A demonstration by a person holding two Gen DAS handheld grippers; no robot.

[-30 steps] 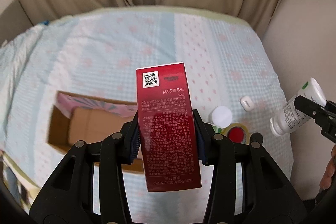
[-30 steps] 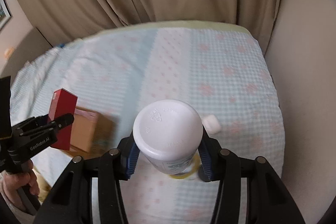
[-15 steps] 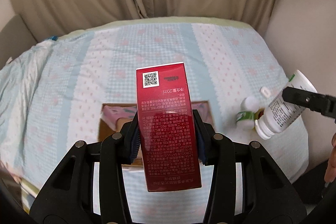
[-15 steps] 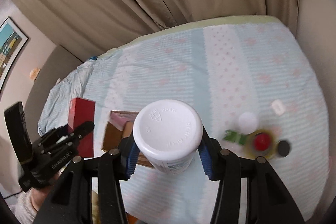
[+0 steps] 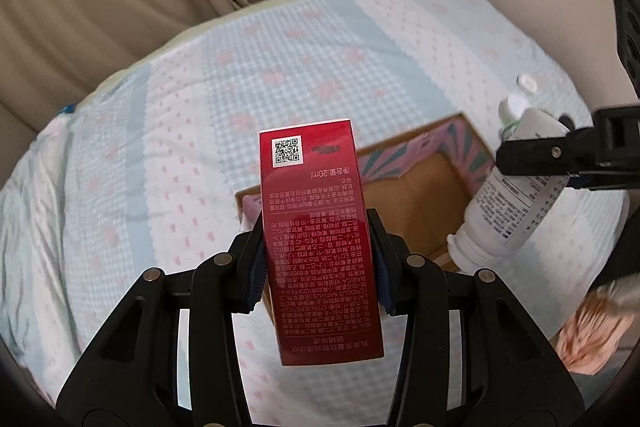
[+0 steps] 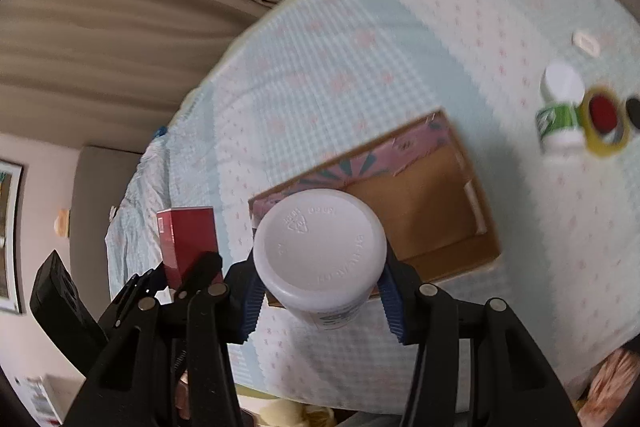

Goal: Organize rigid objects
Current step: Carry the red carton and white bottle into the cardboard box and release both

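Above the open cardboard box (image 5: 424, 203), left gripper (image 5: 318, 261) clamps a red carton (image 5: 320, 227), right gripper (image 6: 320, 291), at 3 o'clock, clamps a white bottle (image 6: 318, 259), both likely poised for packing.

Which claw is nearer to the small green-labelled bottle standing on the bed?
Right. The right claw, shut on the white bottle, is over the cardboard box beside the green-labelled bottle. The left claw, shut on the red box, is on the box's far side.

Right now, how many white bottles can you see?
2. One white bottle is held in the right gripper above the cardboard box. A green-labelled bottle stands on the bed beside the tape roll.
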